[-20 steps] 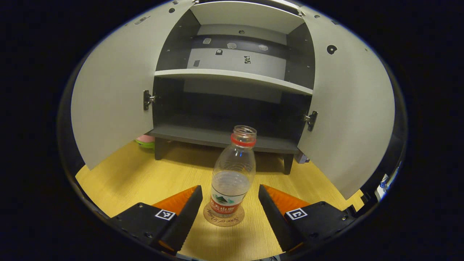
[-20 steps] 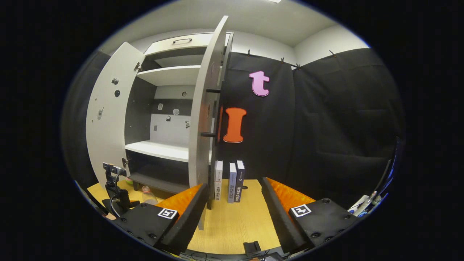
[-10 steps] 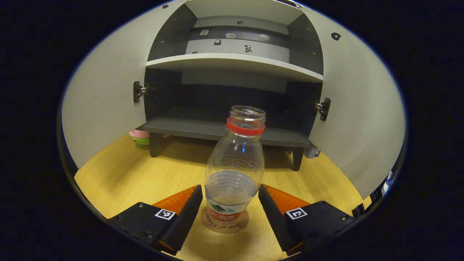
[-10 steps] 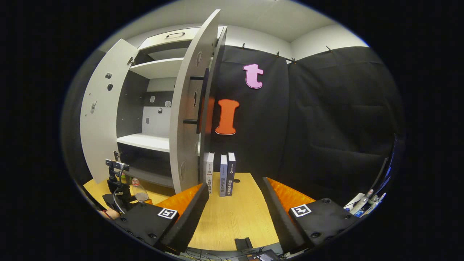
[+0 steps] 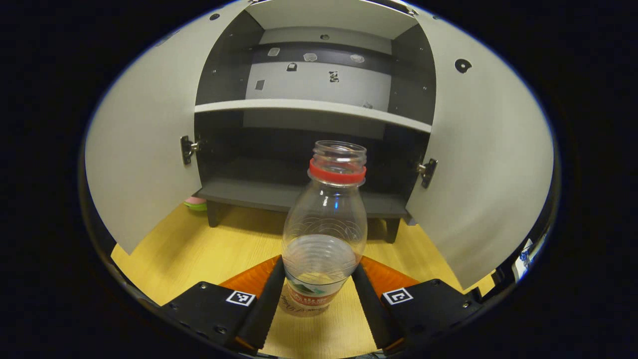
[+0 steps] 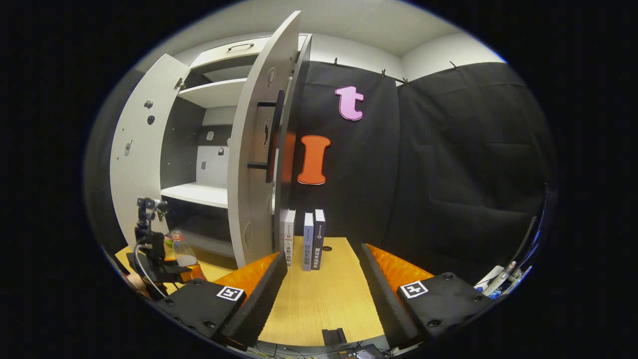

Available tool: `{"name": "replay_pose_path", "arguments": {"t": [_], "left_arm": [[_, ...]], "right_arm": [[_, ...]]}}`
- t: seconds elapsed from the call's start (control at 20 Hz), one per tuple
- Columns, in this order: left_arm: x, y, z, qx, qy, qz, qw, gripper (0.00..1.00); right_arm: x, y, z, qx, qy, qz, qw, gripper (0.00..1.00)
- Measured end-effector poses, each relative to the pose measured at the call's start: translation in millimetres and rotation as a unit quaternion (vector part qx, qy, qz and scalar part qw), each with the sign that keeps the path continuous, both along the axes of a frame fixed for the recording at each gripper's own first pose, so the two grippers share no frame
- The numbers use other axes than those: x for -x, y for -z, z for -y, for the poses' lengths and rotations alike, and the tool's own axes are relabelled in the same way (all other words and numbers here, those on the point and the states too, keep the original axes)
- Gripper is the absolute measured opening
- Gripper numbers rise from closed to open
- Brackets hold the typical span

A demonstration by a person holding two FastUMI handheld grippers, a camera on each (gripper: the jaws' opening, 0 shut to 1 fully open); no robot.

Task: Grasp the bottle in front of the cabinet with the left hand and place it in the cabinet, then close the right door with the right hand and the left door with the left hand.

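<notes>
Left gripper view, L to R: left door (image 5: pixel 144 149) swung wide open, pink-and-green item (image 5: pixel 195 202) on the table just beside the cabinet's left leg. Cabinet (image 5: pixel 319 107) centre, far side, w/ pale middle shelf (image 5: pixel 309 106) and dark bottom shelf (image 5: pixel 279 192). Bottle (image 5: pixel 325 234) stands upright near the camera, in front of the cabinet, no cap, red ring at neck, some water in lower part, base on a round coaster (image 5: pixel 299 308) on the wooden table (image 5: pixel 199 254). Left gripper (image 5: pixel 317 294) pinches the bottle's lower body, both fingers pressing its sides. Right door (image 5: pixel 478 159) open too.

Right gripper view, L to R: left gripper (image 6: pixel 164 267) far left w/ bottle (image 6: pixel 182 252) in it, then cabinet (image 6: pixel 209 164), right door (image 6: pixel 256 149) edge-on, three books (image 6: pixel 304 239) upright beside it. Right gripper (image 6: pixel 323 271) spread wide, nothing between fingers, above bare table (image 6: pixel 319 299).
</notes>
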State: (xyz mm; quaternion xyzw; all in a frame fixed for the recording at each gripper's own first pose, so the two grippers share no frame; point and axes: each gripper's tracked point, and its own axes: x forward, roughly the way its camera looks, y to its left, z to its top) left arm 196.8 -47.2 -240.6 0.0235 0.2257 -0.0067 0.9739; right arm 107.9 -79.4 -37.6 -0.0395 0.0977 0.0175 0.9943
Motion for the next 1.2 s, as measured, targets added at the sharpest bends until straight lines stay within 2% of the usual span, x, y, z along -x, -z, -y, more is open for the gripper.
{"name": "replay_pose_path", "arguments": {"t": [0.15, 0.3, 0.5, 0.6, 0.65, 0.7, 0.9, 1.2], "left_arm": [[2.3, -57.5, 1.7, -0.013, 0.009, 0.018, 1.0, 0.78], [-1.0, -110.8, 5.5, 0.002, 0.008, 0.036, 0.999, 0.78], [-21.9, -162.8, 23.0, 0.007, 0.039, 0.061, 0.997, 0.78], [-36.8, -177.6, 29.3, -0.007, 0.052, 0.067, 0.996, 0.78], [-42.8, -182.2, 33.5, -0.009, 0.058, 0.066, 0.996, 0.78], [-50.2, -188.4, 37.9, -0.009, 0.061, 0.066, 0.996, 0.78], [-85.8, -216.1, 60.9, -0.017, 0.078, 0.088, 0.993, 0.78], [-144.4, -237.5, 82.1, 0.004, 0.079, 0.09, 0.993, 0.78]], "right_arm": [[-0.2, -8.6, -1.6, -0.003, -0.007, 0.004, 1.0, 0.98], [-0.3, -15.5, 0.3, -0.003, -0.01, 0.009, 1.0, 0.97], [-1.4, -17.4, 4.9, -0.011, -0.011, 0.008, 1.0, 0.97], [-1.5, -23.4, 8.4, -0.01, -0.011, 0.013, 1.0, 0.98], [-1.3, -24.0, 9.4, -0.009, -0.011, 0.015, 1.0, 0.93], [-0.3, -24.7, 11.1, -0.007, -0.011, 0.017, 1.0, 0.98], [-0.5, -26.7, 13.3, -0.01, -0.01, 0.021, 1.0, 0.97], [-6.0, -33.4, 26.7, -0.016, -0.004, 0.031, 0.999, 0.97]]}}
